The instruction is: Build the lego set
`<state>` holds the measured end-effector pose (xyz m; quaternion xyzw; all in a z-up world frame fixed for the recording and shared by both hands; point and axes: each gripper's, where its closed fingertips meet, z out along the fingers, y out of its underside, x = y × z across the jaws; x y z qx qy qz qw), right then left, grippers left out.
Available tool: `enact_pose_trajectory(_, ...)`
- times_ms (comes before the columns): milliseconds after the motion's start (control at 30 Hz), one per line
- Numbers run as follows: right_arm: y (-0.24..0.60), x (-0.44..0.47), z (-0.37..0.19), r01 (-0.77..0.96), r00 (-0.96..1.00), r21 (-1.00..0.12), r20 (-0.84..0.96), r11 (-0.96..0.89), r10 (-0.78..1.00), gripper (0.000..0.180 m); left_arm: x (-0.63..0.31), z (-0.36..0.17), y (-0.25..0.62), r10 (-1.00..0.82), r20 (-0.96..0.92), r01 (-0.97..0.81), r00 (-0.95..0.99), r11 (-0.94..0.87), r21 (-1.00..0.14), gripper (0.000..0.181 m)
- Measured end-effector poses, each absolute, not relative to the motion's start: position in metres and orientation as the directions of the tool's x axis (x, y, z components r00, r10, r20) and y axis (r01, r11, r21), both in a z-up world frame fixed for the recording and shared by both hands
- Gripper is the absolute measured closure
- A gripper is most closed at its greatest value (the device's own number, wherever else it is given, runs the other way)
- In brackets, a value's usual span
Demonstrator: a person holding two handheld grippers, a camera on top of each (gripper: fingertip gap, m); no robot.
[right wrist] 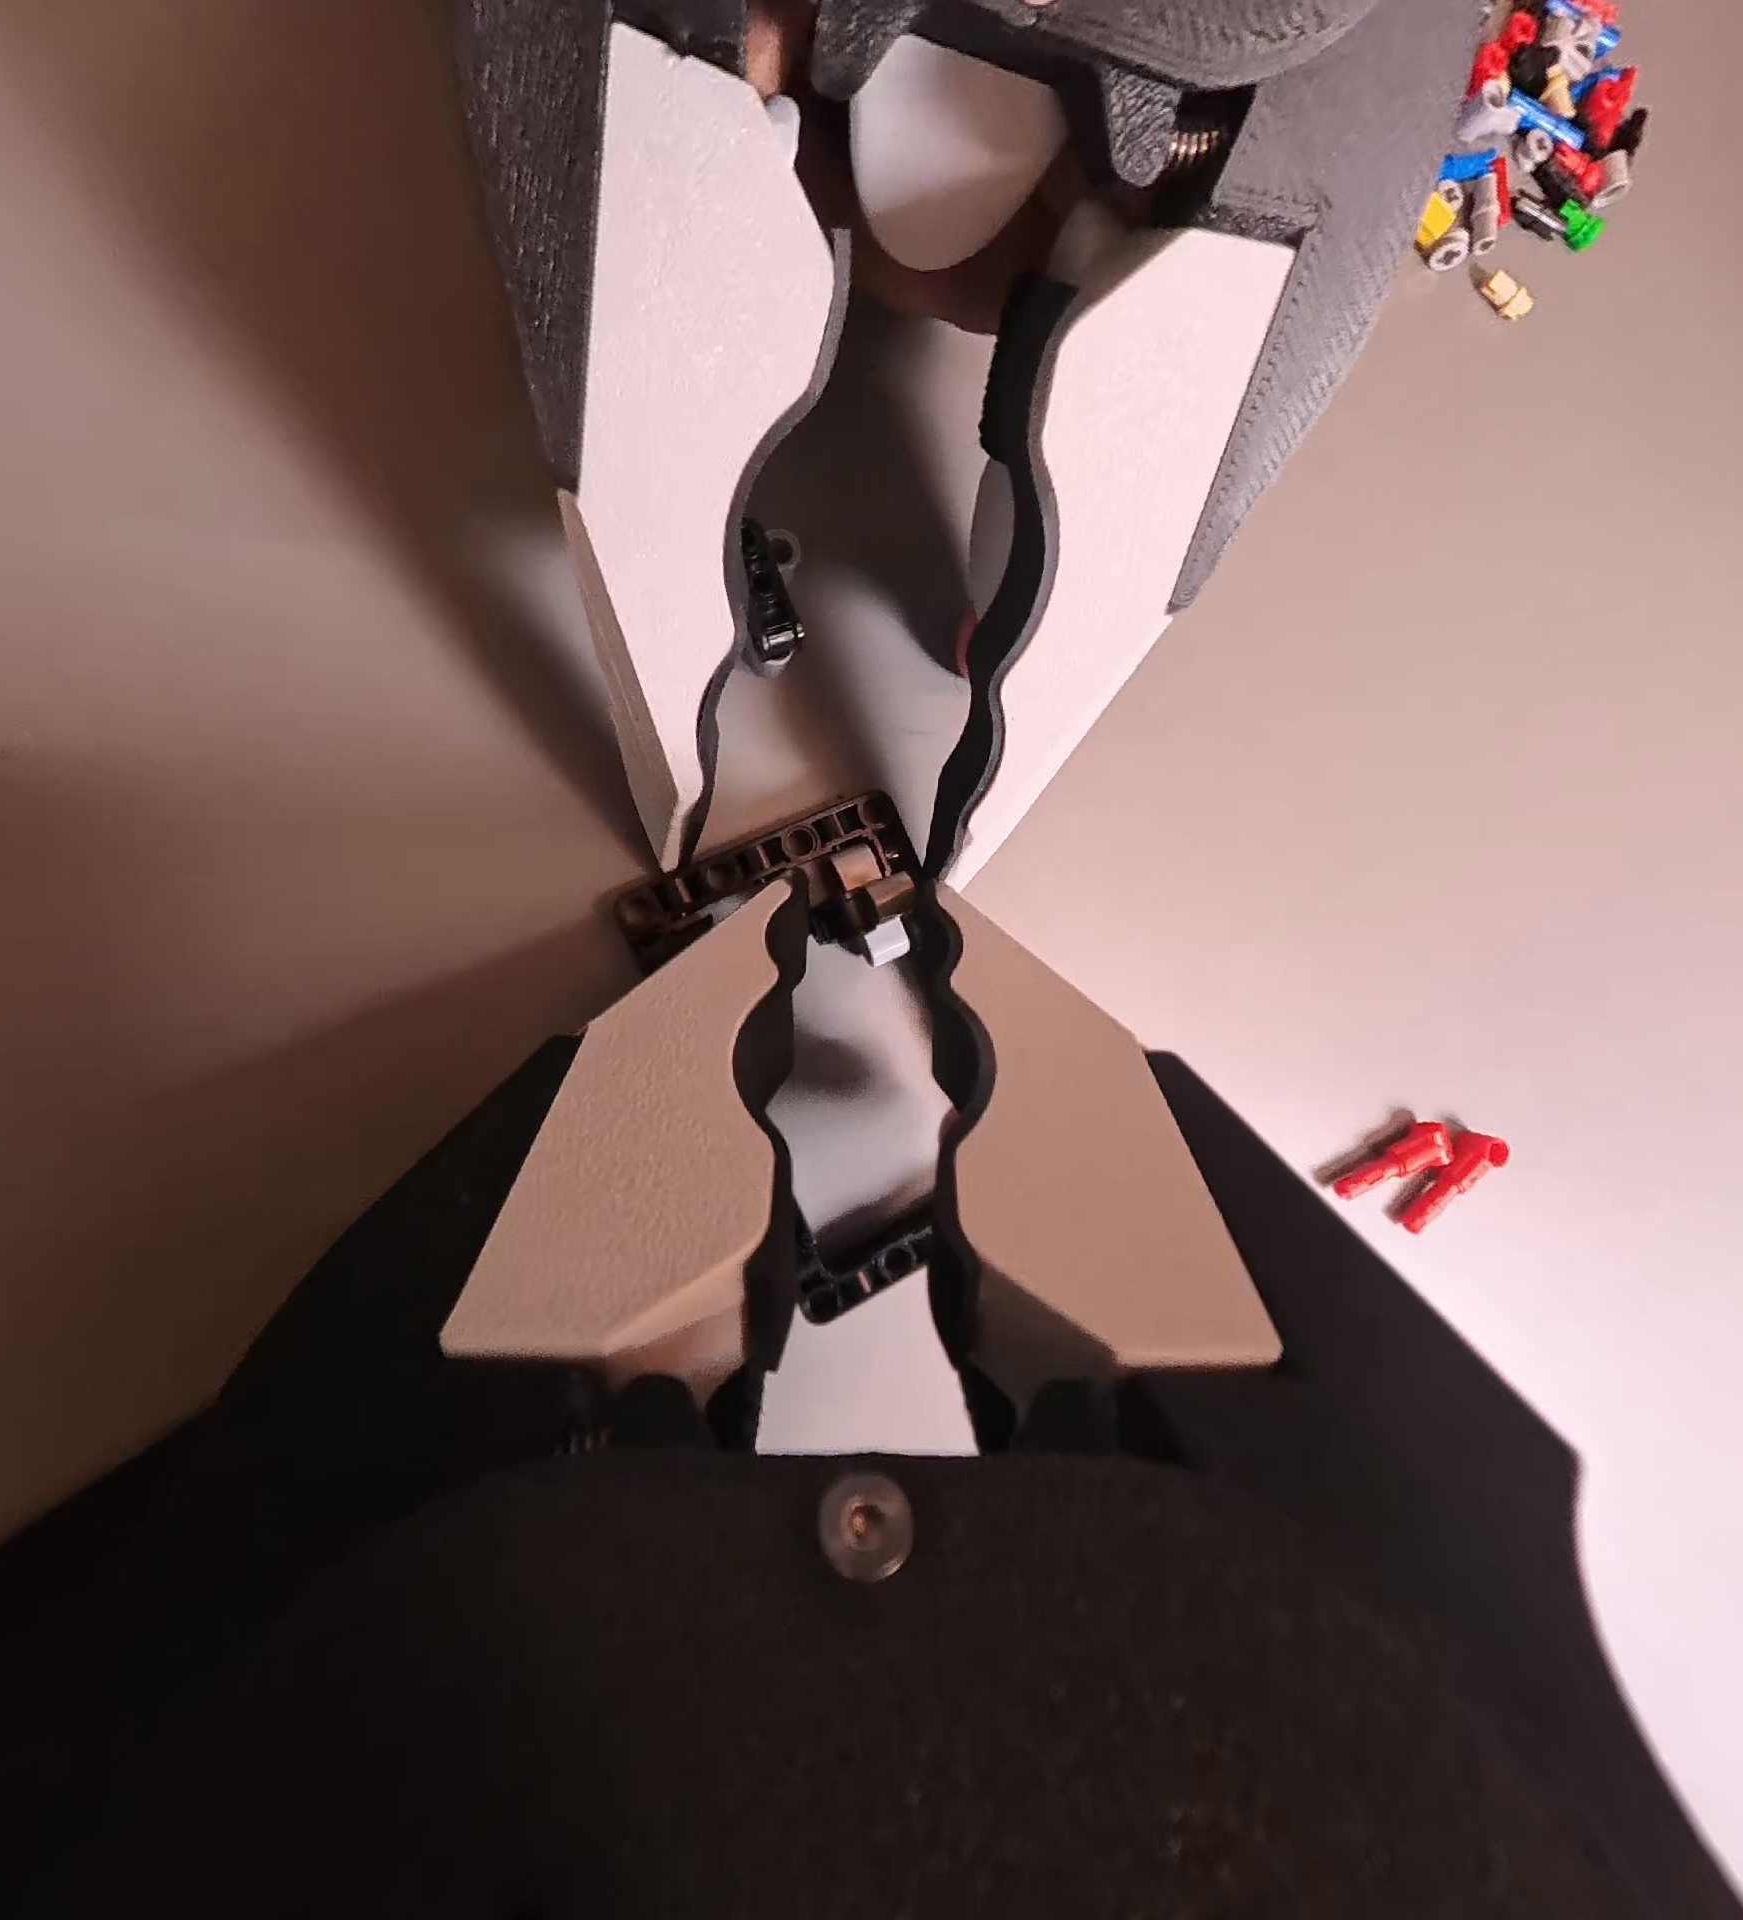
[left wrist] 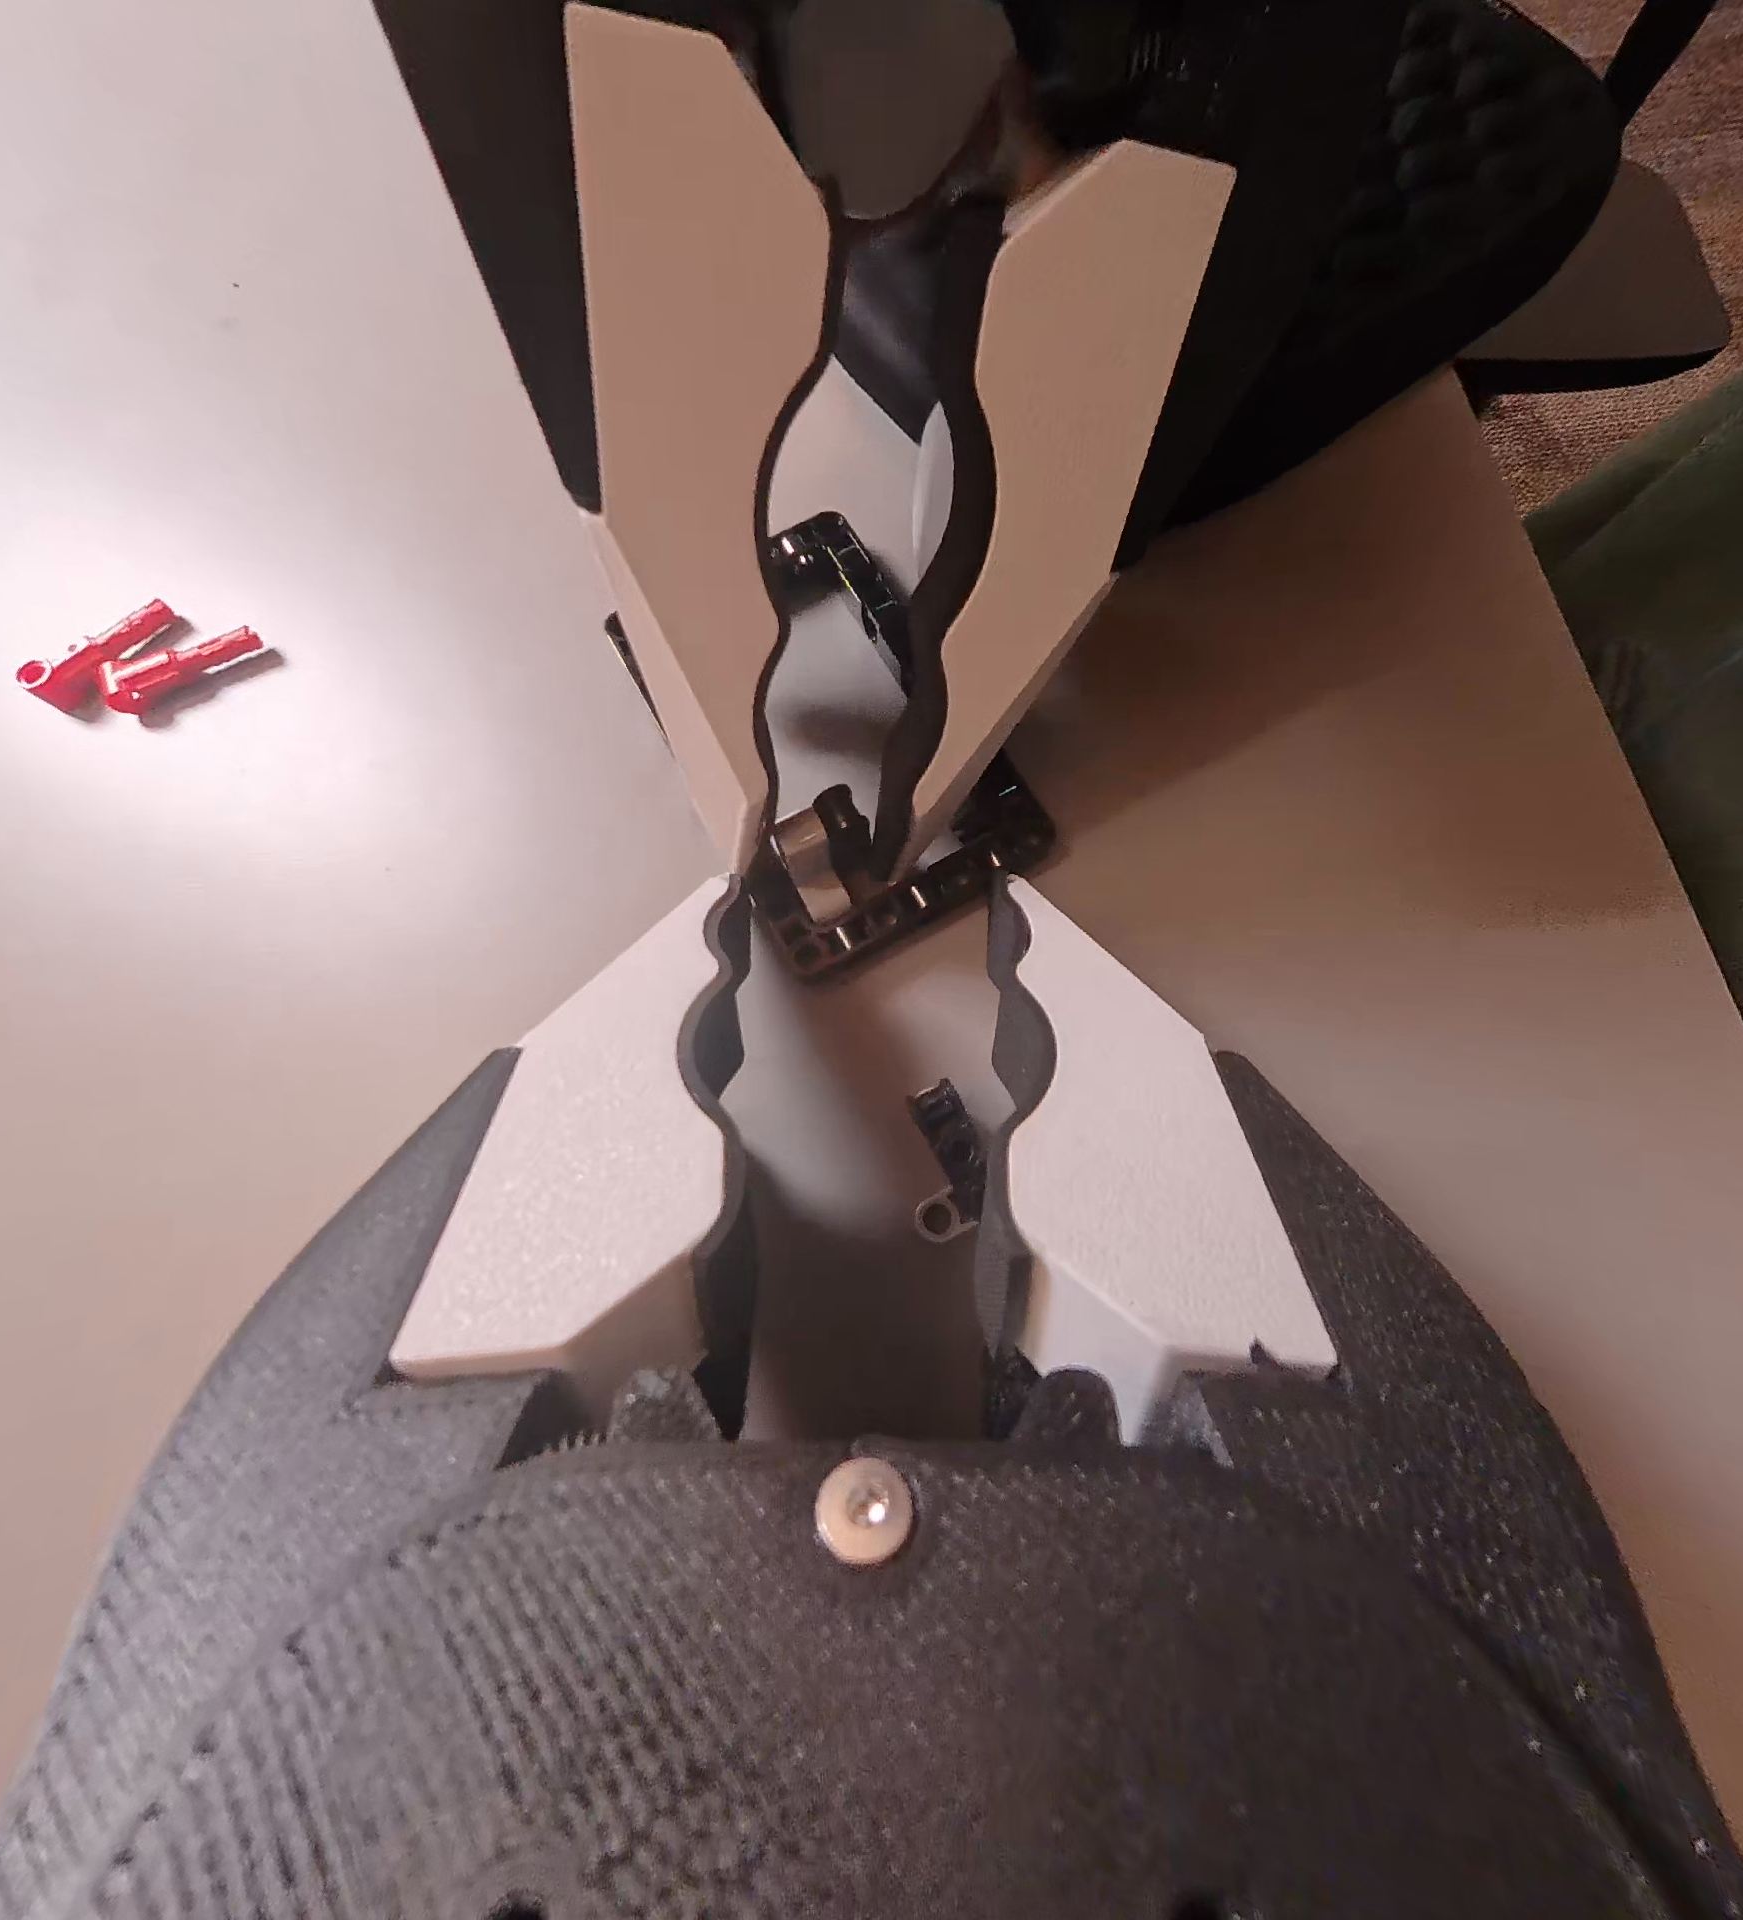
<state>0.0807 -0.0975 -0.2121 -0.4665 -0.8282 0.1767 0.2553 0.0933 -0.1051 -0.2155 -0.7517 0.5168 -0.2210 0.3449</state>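
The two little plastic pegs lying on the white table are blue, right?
Not blue. The two little plastic pegs on the white table are red, lying side by side away from both grippers. The left wrist view shows them clearly, and the right wrist view agrees.

Opposing tongs (left wrist: 825, 831) blocking frame (left wrist: 888, 920)

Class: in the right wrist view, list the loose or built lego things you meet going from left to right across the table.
Black frame → small grey piece → red pins → pile of coloured pieces.
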Motion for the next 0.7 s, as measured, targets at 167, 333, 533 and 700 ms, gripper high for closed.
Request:
enact_pose_trajectory(167, -0.097, 0.088, -0.201, 0.664, -0.472, -0.536, 0.239, 0.521, 0.848, 0.147, 0.092, -0.215, -0.104, -0.936, -0.038, -0.618, 0.350, -0.200, -0.760, 0.135)
enact_pose_trajectory(333, -0.094, 0.086, -0.201, 0.620, -0.530, -0.542, 0.243, 0.567, 0.812, 0.157, 0.090, -0.214, -0.103, -0.943, -0.042, -0.615, 0.331, -0.182, -0.767, 0.135)
enact_pose_trajectory(533, -0.096, 0.080, -0.209, 0.605, -0.575, -0.522, 0.234, 0.601, 0.784, 0.164, 0.089, -0.215, -0.104, -0.945, -0.024, -0.616, 0.326, -0.194, -0.763, 0.135)
enact_pose_trajectory(700, -0.096, 0.080, -0.210, 0.619, -0.569, -0.520, 0.220, 0.589, 0.792, 0.164, 0.089, -0.215, -0.105, -0.942, -0.026, -0.619, 0.334, -0.199, -0.760, 0.135)
